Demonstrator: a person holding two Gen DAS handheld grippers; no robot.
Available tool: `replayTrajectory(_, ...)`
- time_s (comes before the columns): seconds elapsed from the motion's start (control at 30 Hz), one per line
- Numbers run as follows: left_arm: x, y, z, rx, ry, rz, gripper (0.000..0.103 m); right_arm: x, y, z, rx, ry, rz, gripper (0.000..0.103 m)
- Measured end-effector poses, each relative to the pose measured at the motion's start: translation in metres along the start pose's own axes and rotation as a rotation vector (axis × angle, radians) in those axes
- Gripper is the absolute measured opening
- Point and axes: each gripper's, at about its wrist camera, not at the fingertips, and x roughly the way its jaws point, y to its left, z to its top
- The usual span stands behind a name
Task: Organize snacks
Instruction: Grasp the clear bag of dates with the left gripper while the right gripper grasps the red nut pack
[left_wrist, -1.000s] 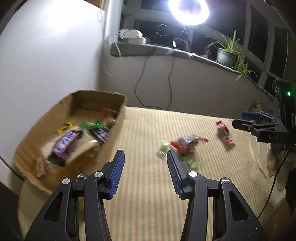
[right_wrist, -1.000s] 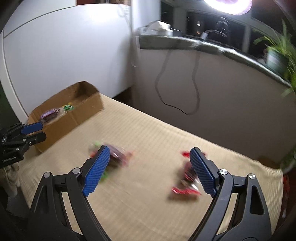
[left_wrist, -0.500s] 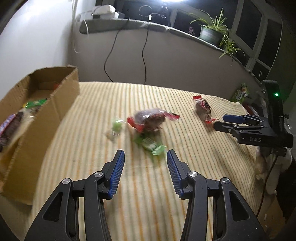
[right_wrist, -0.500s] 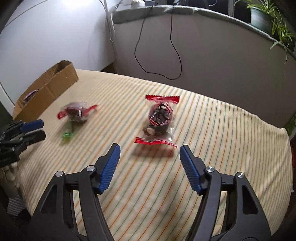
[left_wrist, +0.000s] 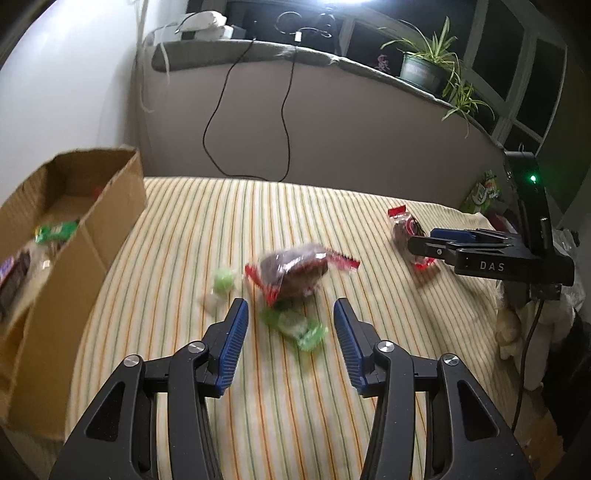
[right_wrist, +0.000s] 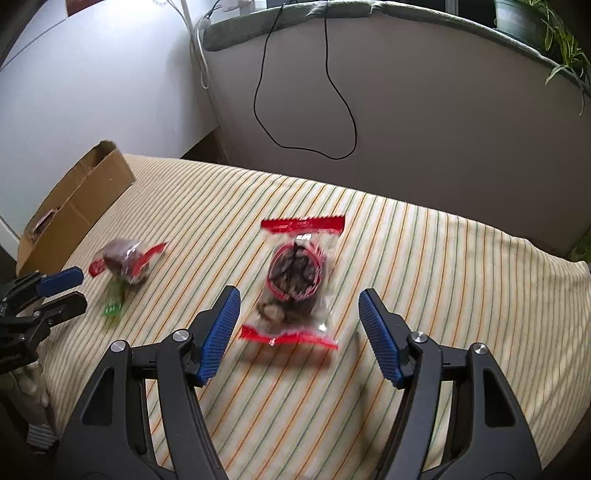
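Over the striped bed (right_wrist: 424, 258), I lower both empty tongs, left tongs (left_wrist: 290, 325) just widened above the green candy (left_wrist: 301, 328), right tongs (right_wrist: 299, 321) just narrowed, half-open around the red-sealed snack bag (right_wrist: 295, 284), each needing to close before boxing.

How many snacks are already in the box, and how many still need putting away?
Several wrapped snacks already lie in the cardboard box; too blurred to count. Neither gripper holds anything: the left gripper is open, its jaws having just widened, above the green candy; the right gripper is open around the red-edged packet. Left on the striped cloth: that packet, a second red-edged packet, the green candy and a pale green sweet.
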Motion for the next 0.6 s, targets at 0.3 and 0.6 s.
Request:
replayTrajectory(0.3, 0.030, -0.021, 0.018, 0.141, 0.030, 0.037, 0.058, 0.019, -0.002, 0.014, 0.011, 0.024, 0.030, 0.070)
replayTrajectory(0.6, 0.054, -0.022, 0.022, 0.142, 0.065, 0.051, 0.060, 0.031, 0.005, 0.016, -0.001, 0.041, 0.030, 0.067)
